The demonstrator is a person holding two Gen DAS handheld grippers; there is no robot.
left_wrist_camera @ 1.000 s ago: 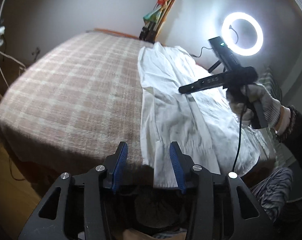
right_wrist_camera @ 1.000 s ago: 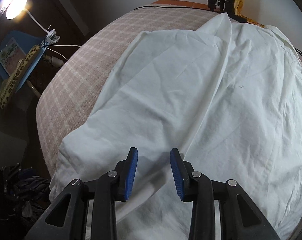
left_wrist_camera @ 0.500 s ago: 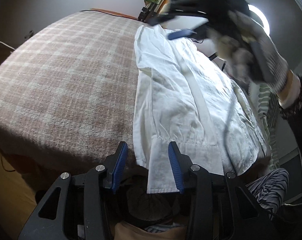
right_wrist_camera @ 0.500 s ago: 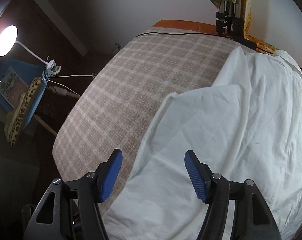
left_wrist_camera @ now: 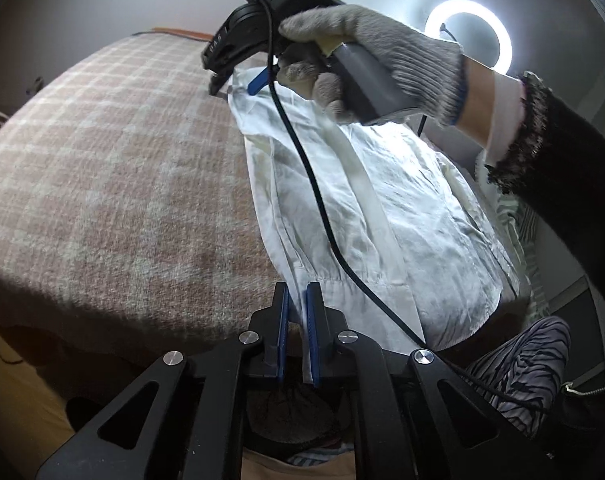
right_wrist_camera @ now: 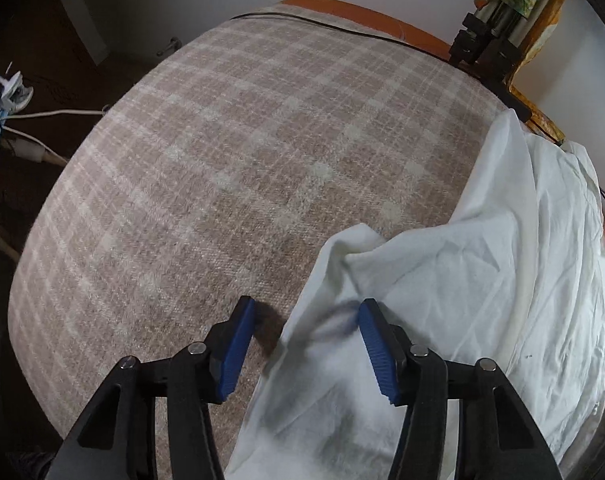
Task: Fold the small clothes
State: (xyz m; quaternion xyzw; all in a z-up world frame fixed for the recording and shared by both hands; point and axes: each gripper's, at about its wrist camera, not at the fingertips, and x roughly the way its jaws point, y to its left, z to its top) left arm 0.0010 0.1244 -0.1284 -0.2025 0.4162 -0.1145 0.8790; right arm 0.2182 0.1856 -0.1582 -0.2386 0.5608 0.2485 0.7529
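Note:
A white shirt point(left_wrist_camera: 402, 208) lies lengthwise along the right side of a plaid blanket point(left_wrist_camera: 122, 180). At the near edge, my left gripper point(left_wrist_camera: 297, 308) is shut on the shirt's lower left hem corner, with cloth pinched between the blue pads. A gloved hand point(left_wrist_camera: 382, 52) holds my right gripper point(left_wrist_camera: 236, 85) pointing steeply down over the shirt's far left corner. In the right wrist view, that gripper point(right_wrist_camera: 306, 320) straddles the shirt's point(right_wrist_camera: 482, 280) raised left edge. Its jaws are closing with the cloth between them, and the pads are not pressing it.
The blanket point(right_wrist_camera: 262, 140) stretches bare to the left of the shirt. A black cable point(left_wrist_camera: 302, 152) hangs from the right gripper across the shirt. A ring light point(left_wrist_camera: 468, 36) glows at the back right, and a black stand point(right_wrist_camera: 482, 48) is at the bed's far corner. Striped fabric point(left_wrist_camera: 514, 364) is near right.
My left jaws have closed onto the shirt's hem corner. The right gripper has swept left across the shirt to its far left edge, its jaws widening and then narrowing.

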